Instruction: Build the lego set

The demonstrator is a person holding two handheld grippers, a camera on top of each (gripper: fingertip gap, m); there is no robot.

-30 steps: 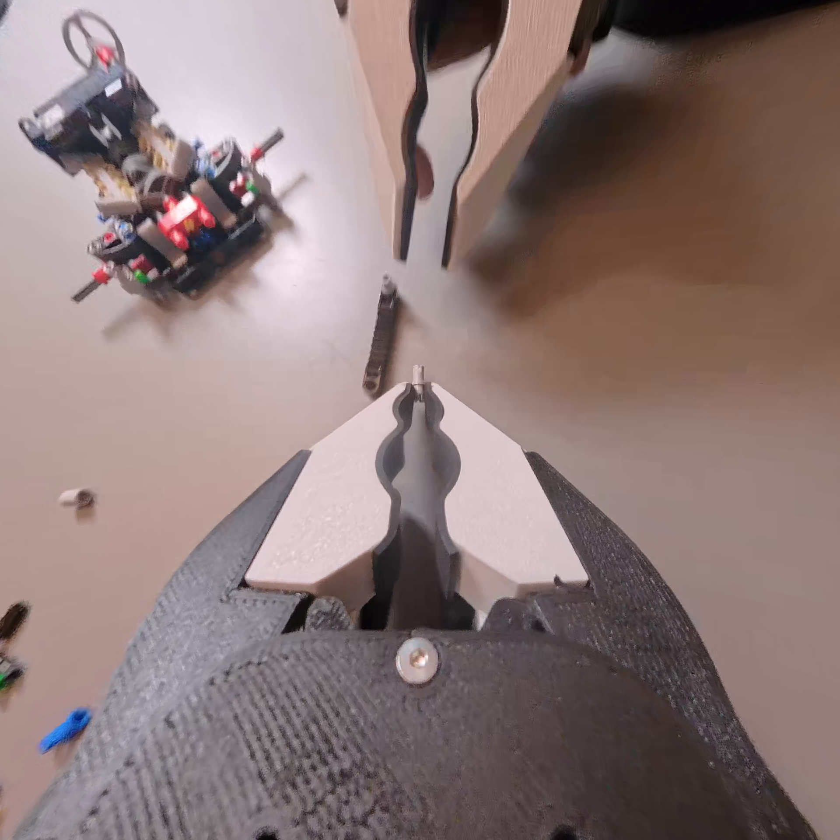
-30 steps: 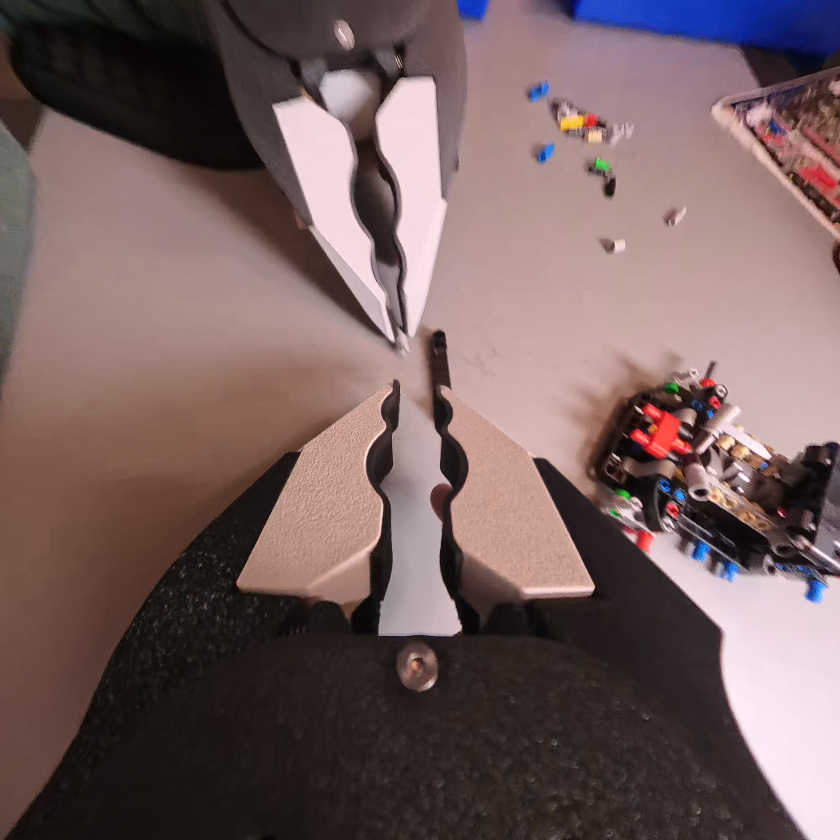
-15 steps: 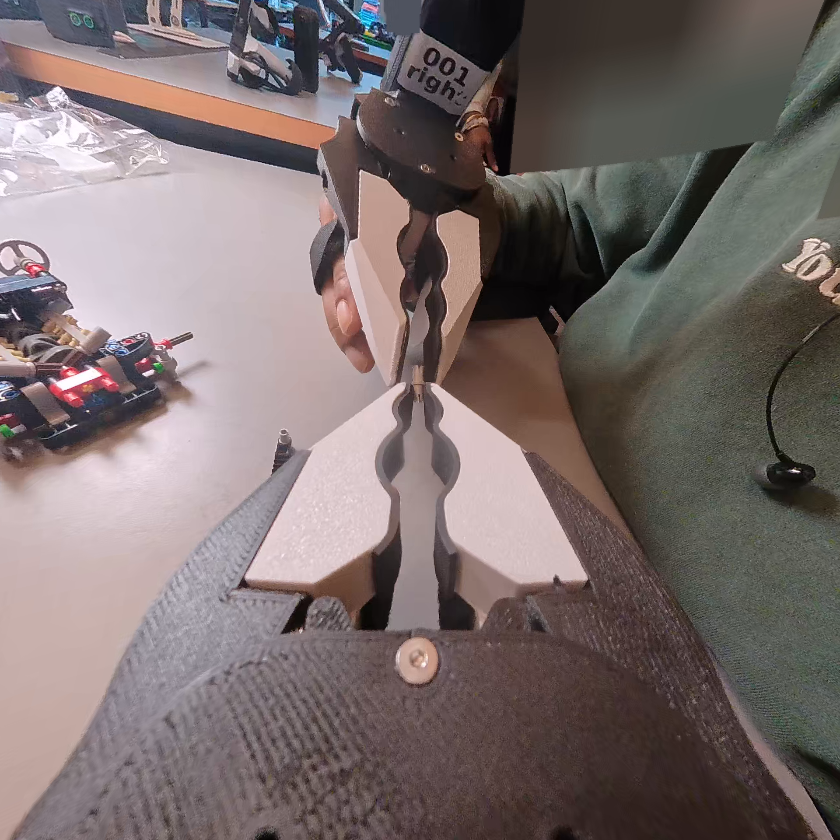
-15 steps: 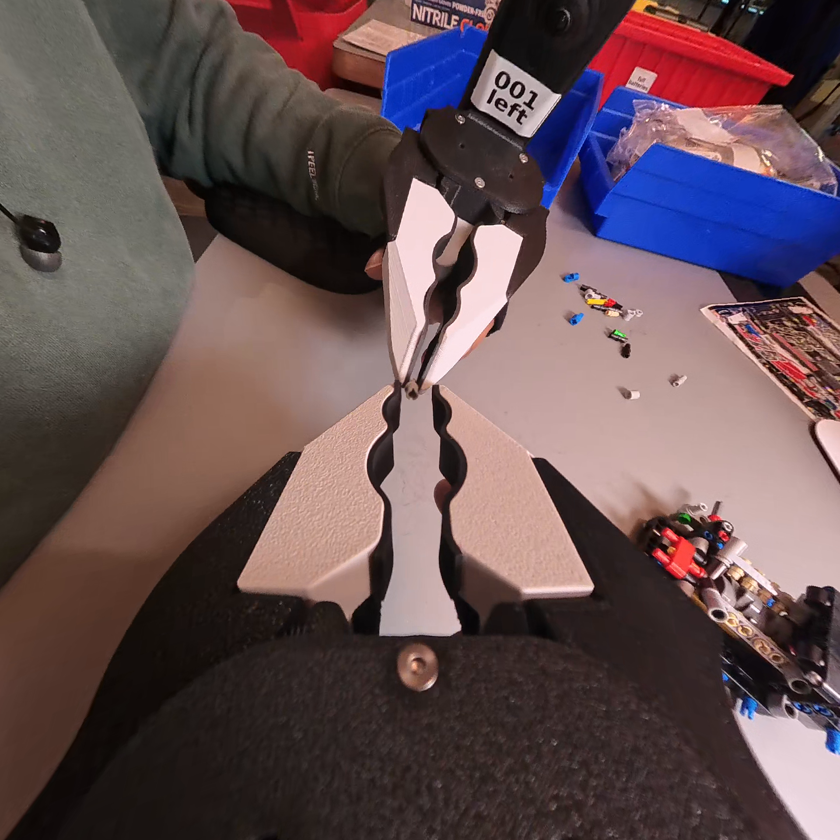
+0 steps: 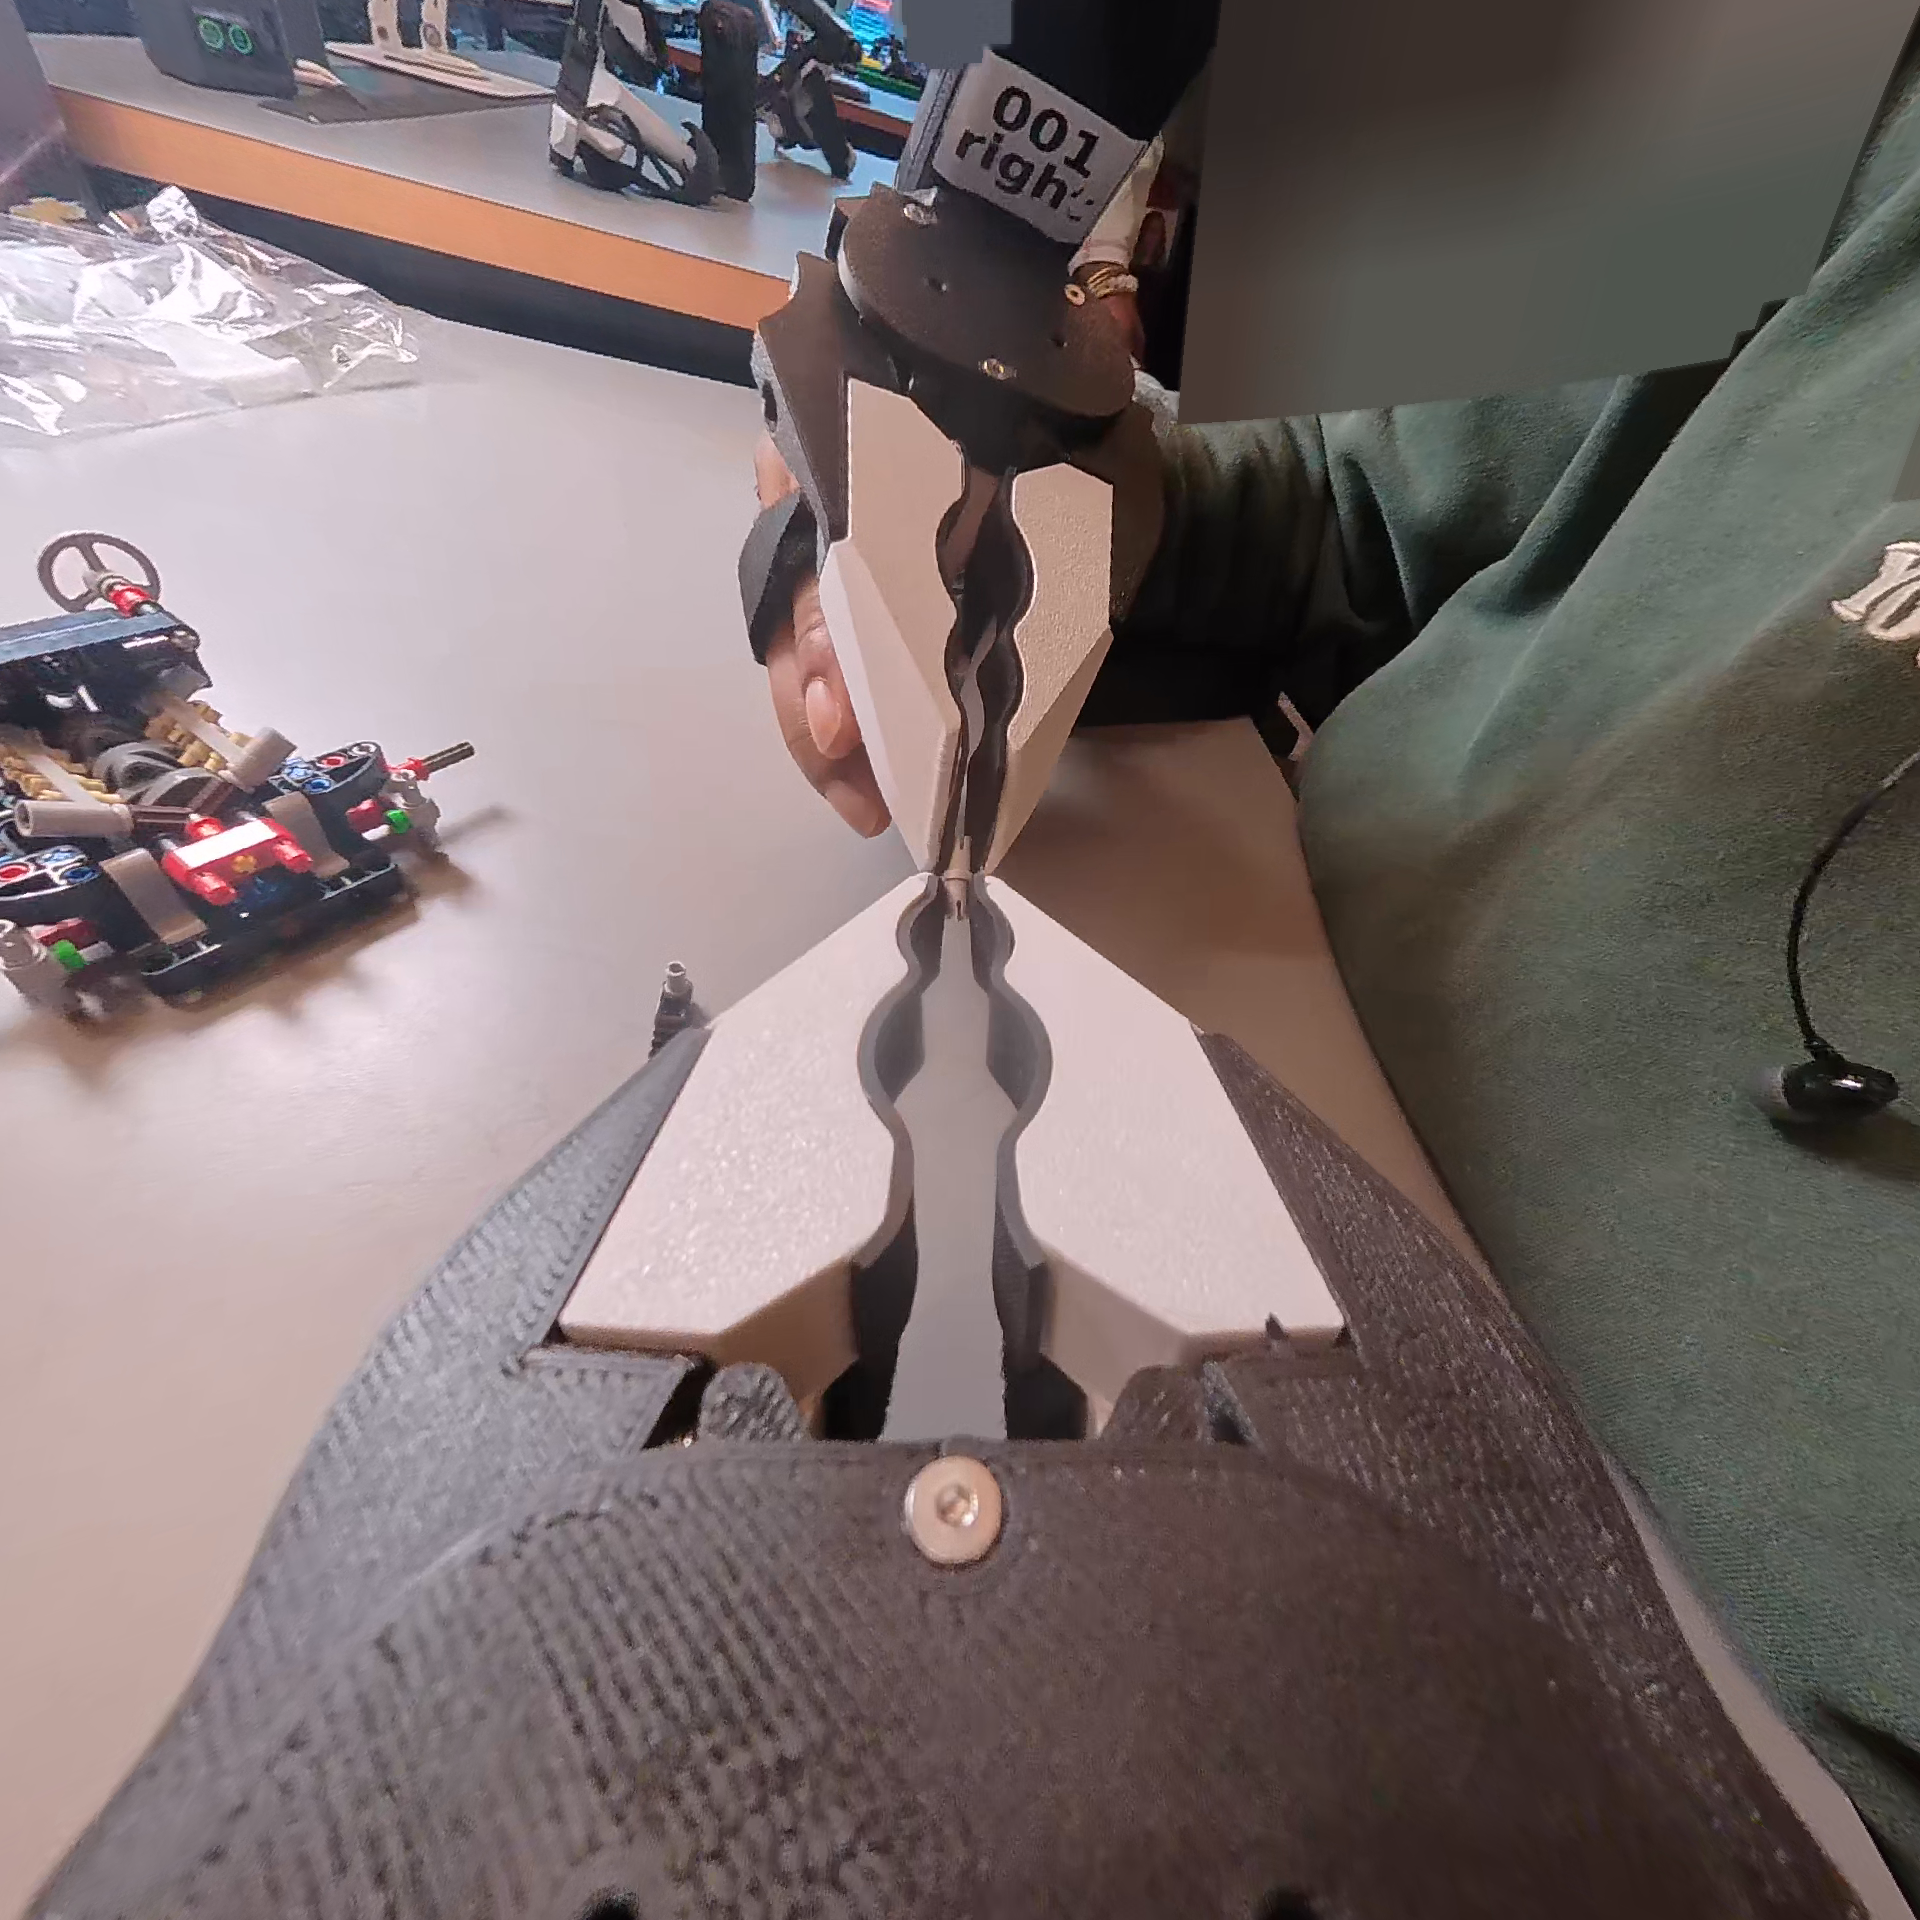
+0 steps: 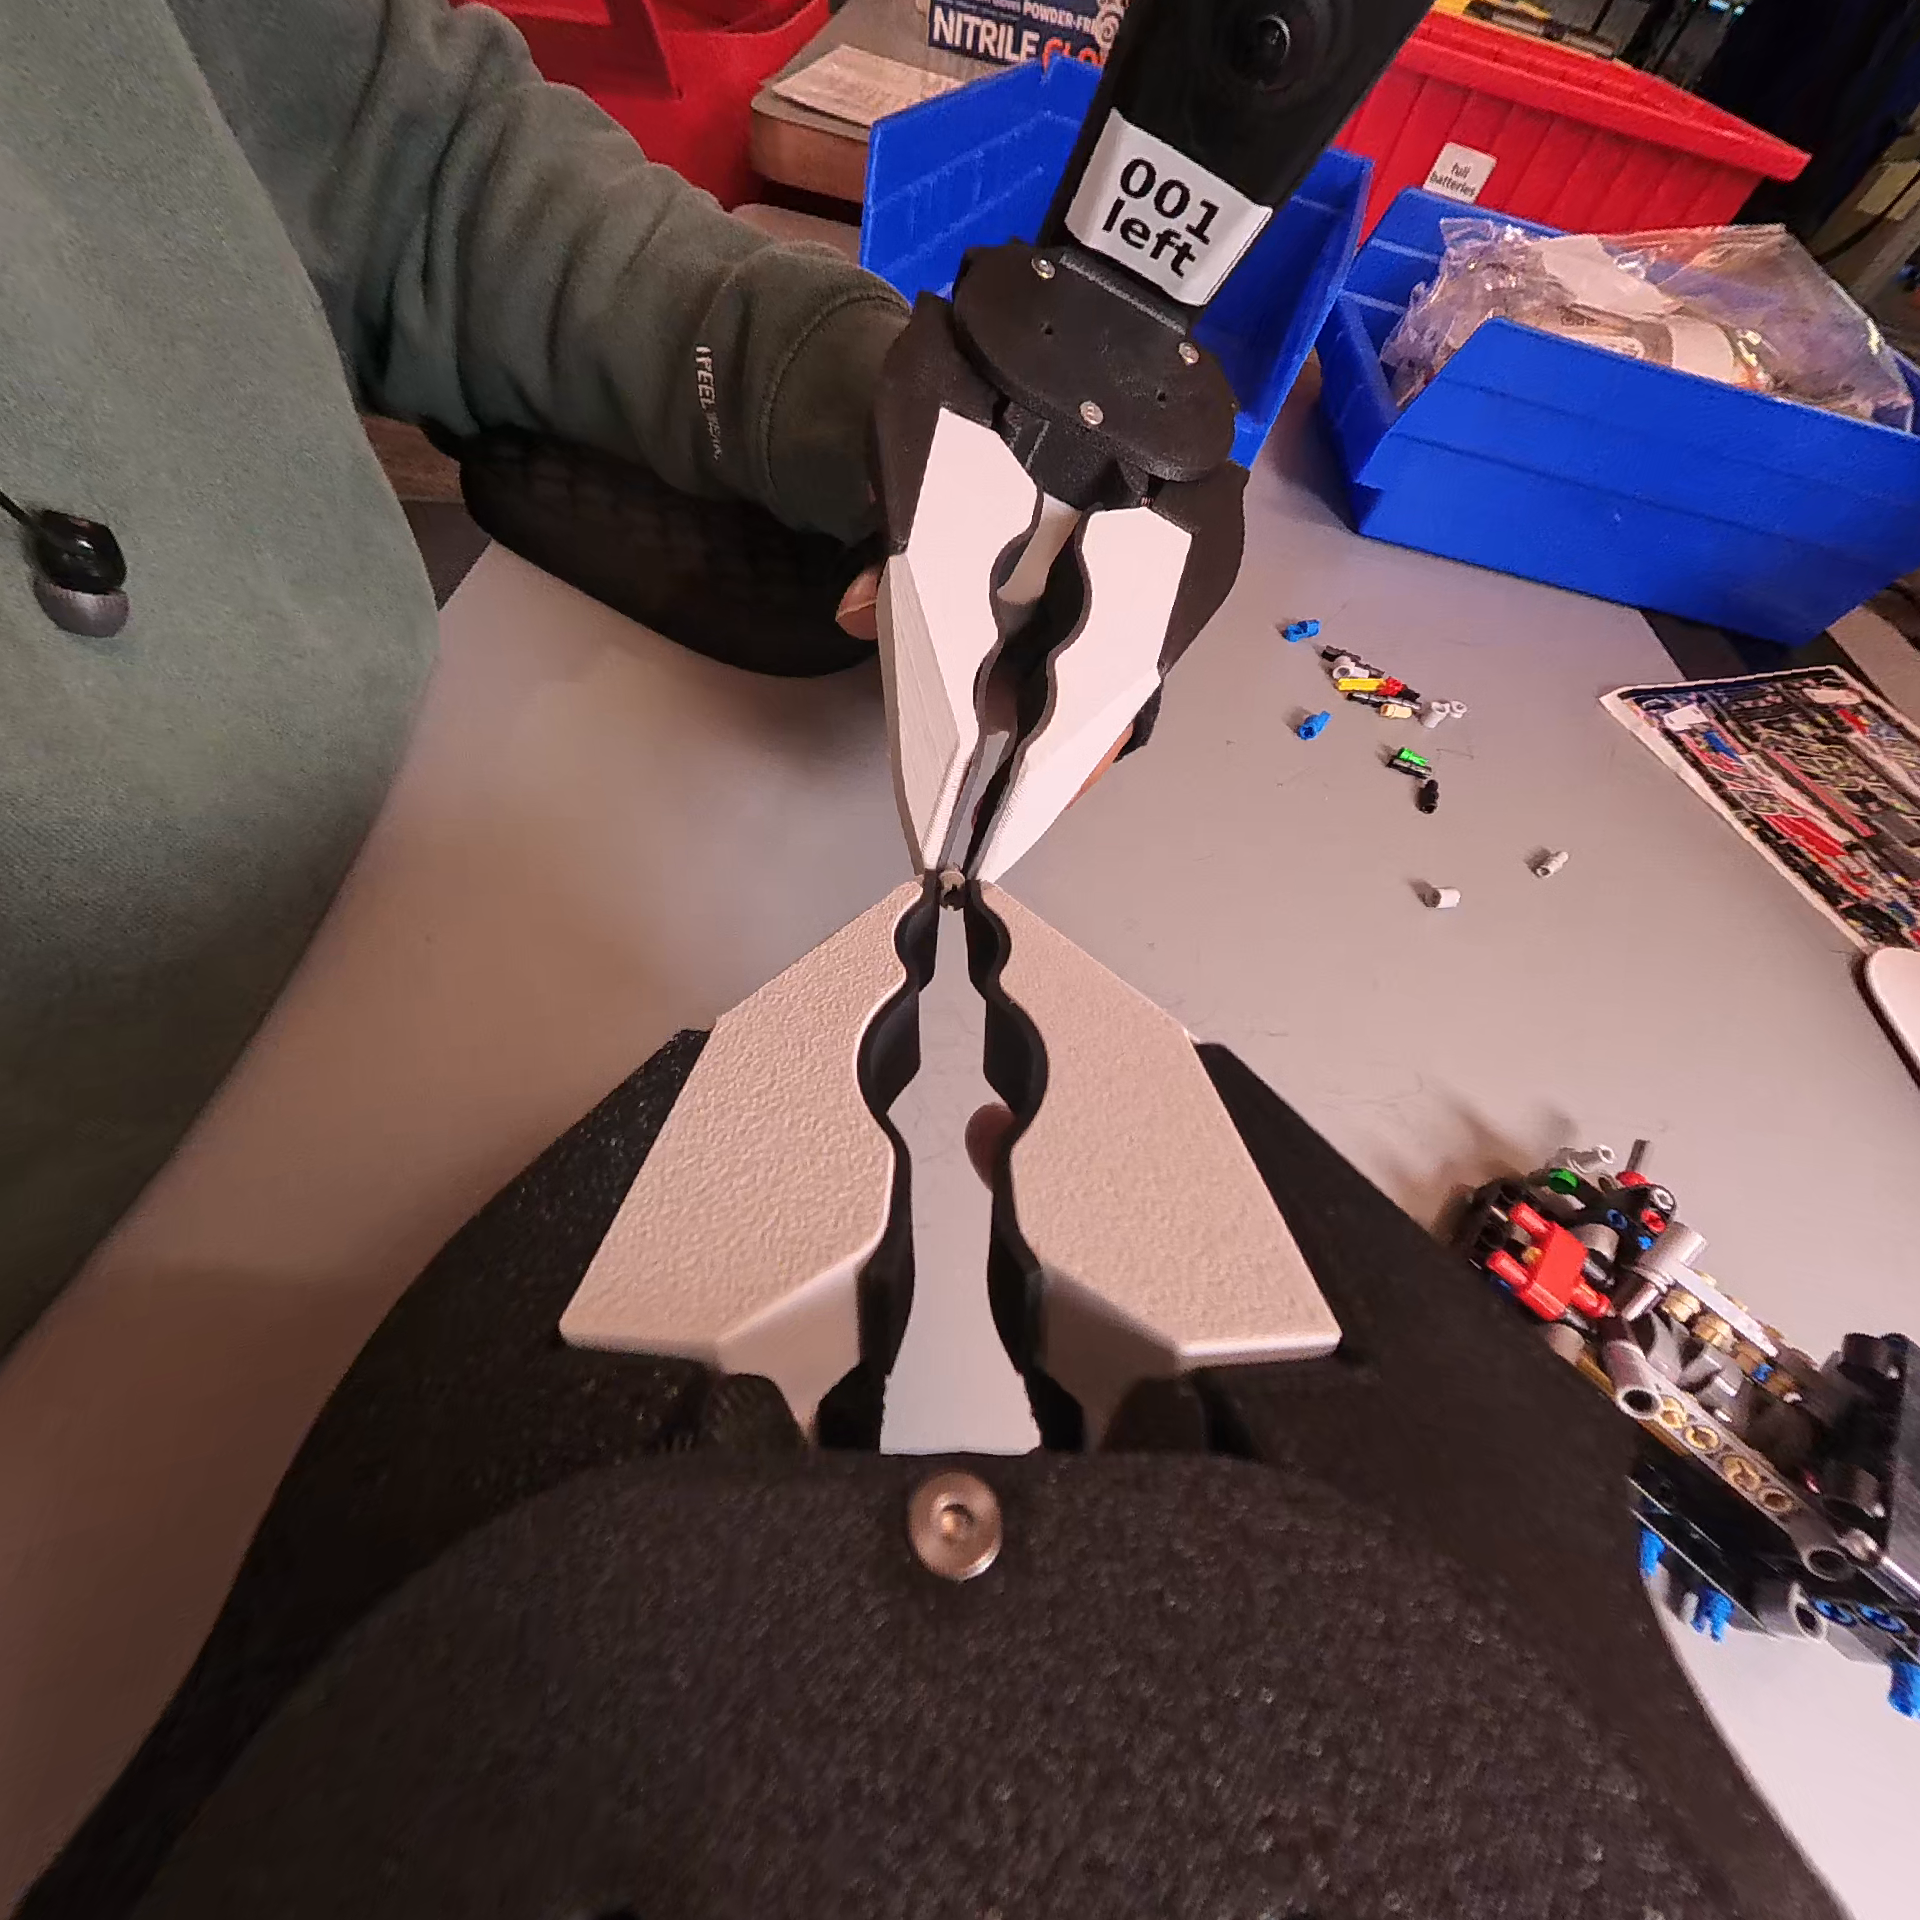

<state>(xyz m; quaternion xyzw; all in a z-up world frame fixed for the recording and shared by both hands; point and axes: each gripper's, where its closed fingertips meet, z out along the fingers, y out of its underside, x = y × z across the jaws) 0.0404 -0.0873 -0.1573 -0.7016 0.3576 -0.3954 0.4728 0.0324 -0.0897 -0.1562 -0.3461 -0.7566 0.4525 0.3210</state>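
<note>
A small grey pin (image 5: 957, 886) is held off the table between two grippers that meet tip to tip. My left gripper (image 5: 954, 902) is shut on one end of it. My right gripper (image 6: 950, 900) has its jaws closed in on the other end (image 6: 950, 885). Each gripper also shows in the other's view: the right one (image 5: 962, 850) and the left one (image 6: 952, 860). The part-built Lego car (image 5: 177, 821) stands on the table to the left, and shows at the lower right in the right wrist view (image 6: 1673, 1351). A black beam (image 5: 672, 1000) lies on the table, half hidden by my left finger.
Loose small pieces (image 6: 1371, 694) and two grey bushes (image 6: 1440, 896) lie on the table. An instruction booklet (image 6: 1787, 795) sits at the right edge, with blue bins (image 6: 1621, 457) behind it. A plastic bag (image 5: 177, 301) lies far left. The person's green sleeve and body are close by. Left tips and right tips are each some 20 cm from the part-built Lego car (image 5: 177, 821). Look for it in the right wrist view (image 6: 1621, 1320) too.
Both grippers rose from the table and tipped up to face each other. The right gripper left the black beam on the table and closed its jaws on the pin held by the left.
</note>
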